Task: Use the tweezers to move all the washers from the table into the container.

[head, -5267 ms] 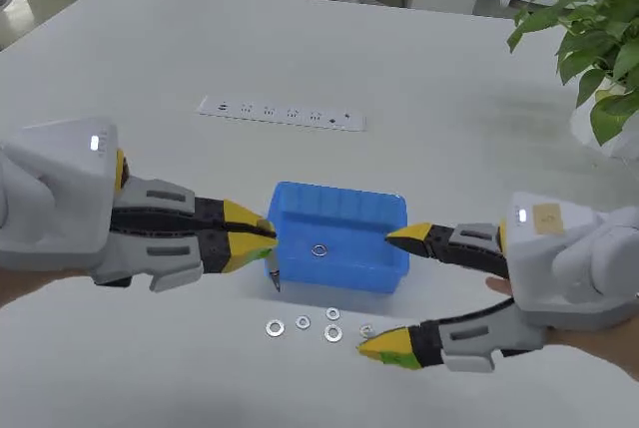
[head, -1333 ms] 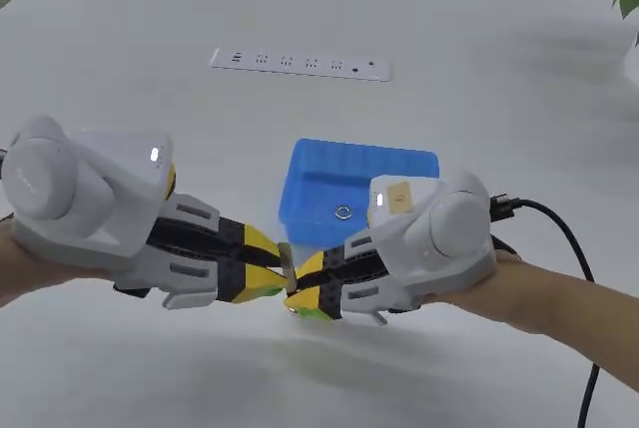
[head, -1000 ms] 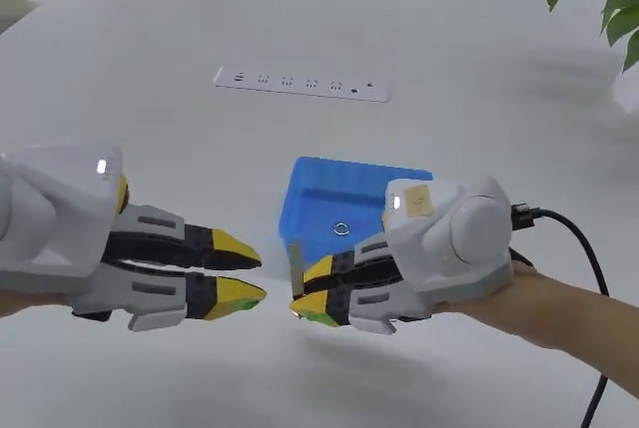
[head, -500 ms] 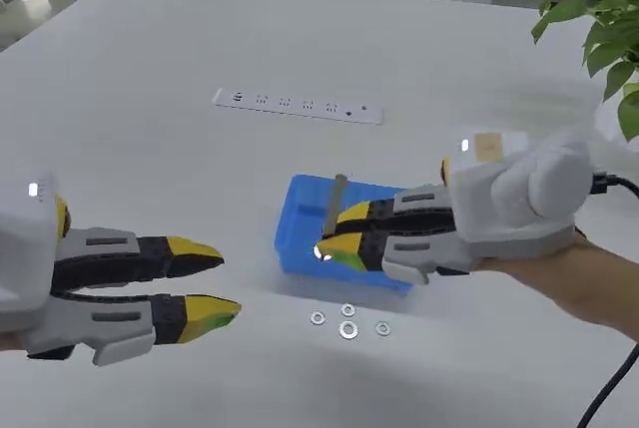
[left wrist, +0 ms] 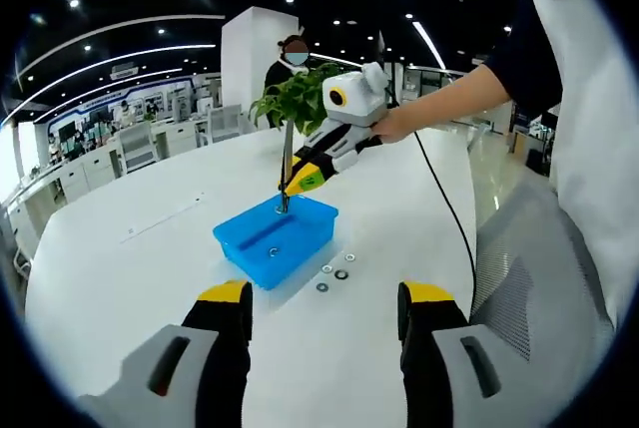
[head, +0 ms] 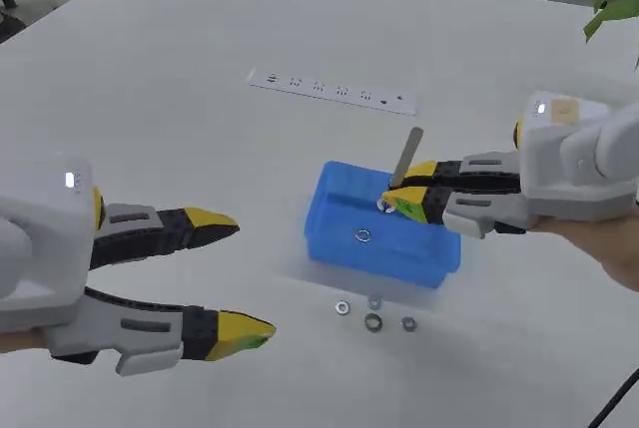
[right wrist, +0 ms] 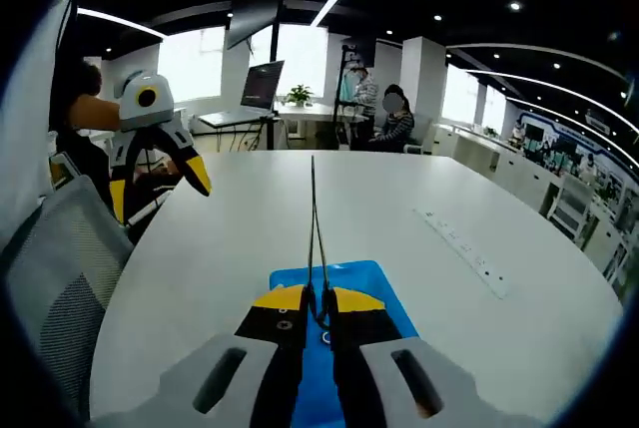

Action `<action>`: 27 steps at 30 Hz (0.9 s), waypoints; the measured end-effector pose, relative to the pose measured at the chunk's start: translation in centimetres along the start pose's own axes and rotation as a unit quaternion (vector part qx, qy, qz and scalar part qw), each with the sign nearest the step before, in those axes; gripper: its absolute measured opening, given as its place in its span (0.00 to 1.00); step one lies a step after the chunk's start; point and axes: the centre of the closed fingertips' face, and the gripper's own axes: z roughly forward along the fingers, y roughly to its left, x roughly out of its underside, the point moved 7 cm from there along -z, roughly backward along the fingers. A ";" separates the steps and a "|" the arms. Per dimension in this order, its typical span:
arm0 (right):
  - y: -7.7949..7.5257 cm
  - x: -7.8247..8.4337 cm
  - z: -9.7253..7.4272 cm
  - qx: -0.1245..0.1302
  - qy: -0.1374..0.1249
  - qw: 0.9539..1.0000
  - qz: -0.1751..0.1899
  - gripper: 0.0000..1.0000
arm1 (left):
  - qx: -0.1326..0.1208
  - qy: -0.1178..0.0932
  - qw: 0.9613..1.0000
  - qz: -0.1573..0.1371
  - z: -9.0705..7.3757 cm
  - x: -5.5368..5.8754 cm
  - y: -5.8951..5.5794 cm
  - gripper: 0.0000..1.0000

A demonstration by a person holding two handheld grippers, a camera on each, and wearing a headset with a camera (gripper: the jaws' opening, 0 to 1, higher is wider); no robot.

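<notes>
While the right tongs (head: pixel 404 199) squeeze the tweezers (head: pixel 407 154) with the tip over the box (head: pixel 379 260), it looks best to go low and loosen slowly so nothing bounces out. One washer (head: pixel 362 236) lies in the box. Four washers (head: pixel 372 322) sit on the bench (head: pixel 200 99) near it, and the left tongs (head: pixel 245 274) gape, holding nothing.

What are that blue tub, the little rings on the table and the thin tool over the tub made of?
The blue tub is likely plastic: even colour with a soft sheen. The rings are probably metal, silvery grey and glinting. The thin tool looks like metal tweezers, made of dull grey, flat, narrow strips.
</notes>
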 end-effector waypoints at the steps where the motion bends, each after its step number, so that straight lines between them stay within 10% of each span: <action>1: -0.2 0.5 0.3 0.002 0.003 1.000 0.005 0.09 | 0.002 0.002 1.000 -0.002 0.0 0.2 -0.1 0.66; 27: -0.1 4.8 3.8 -0.018 0.041 0.999 0.023 0.09 | -0.001 0.016 0.997 -0.075 0.7 2.2 -1.1 0.74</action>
